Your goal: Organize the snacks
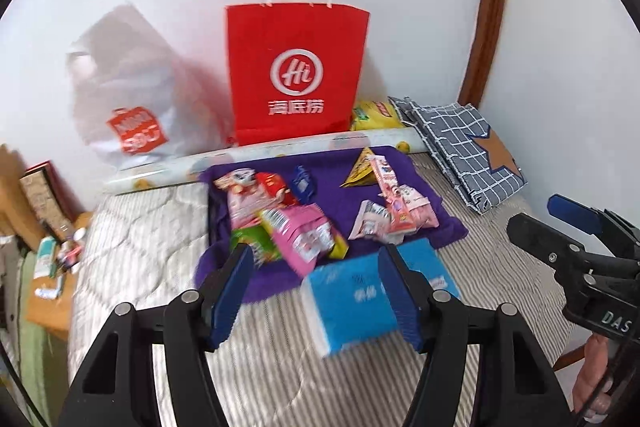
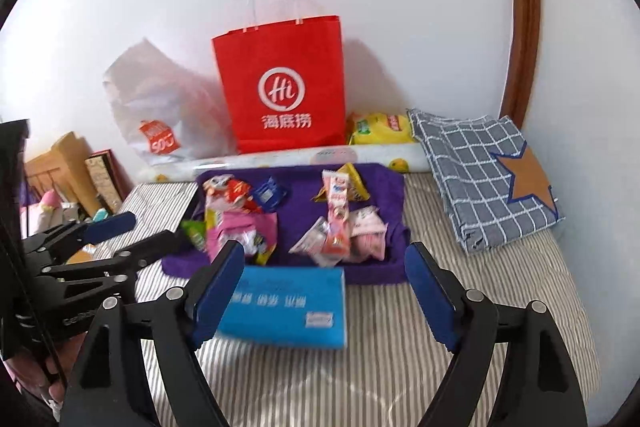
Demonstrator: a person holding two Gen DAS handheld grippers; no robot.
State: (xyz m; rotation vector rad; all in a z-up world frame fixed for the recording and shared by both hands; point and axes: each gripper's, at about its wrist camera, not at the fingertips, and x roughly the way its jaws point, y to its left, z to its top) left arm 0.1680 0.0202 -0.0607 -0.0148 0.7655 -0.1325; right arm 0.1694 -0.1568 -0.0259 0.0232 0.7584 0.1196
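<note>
grippers up and empty over the snack pile

both tools hang above the near edge of the bed, and neither has anything in it. the left gripper (image 1: 316, 287) has its blue pads apart with only air between them. the right gripper (image 2: 326, 291) is spread wider still, also bare. under both, on the striped mattress (image 2: 440, 347), lies the blue tissue pack (image 2: 288, 307), loose and touching no pad.

the snacks sit just beyond it on the purple cloth (image 2: 296, 219), in two heaps. the left heap (image 2: 236, 223) is pink, red and green wrappers piled on each other, with a small blue packet (image 2: 270, 193) just right of it. the right heap (image 2: 344, 227) has the tall pink sachet (image 2: 336, 215) across pale pink packs, and a yellow triangular packet (image 2: 348, 185) at the far side. the red paper bag (image 2: 286, 91) stands upright against the wall behind, mouth up, with a white plastic bag (image 2: 160, 115) to its left.

to my eye this is the reach for the next packet. best bet is to take one wrapper lying on top, not one pinned below, or the heap drags along. come down with the pads on either side of its narrow width, close on the sealed edge, and lift straight. these foils are slippery and crumple, so a shallow pinch may slip. keep the two tools well apart so they don't clash.
</note>
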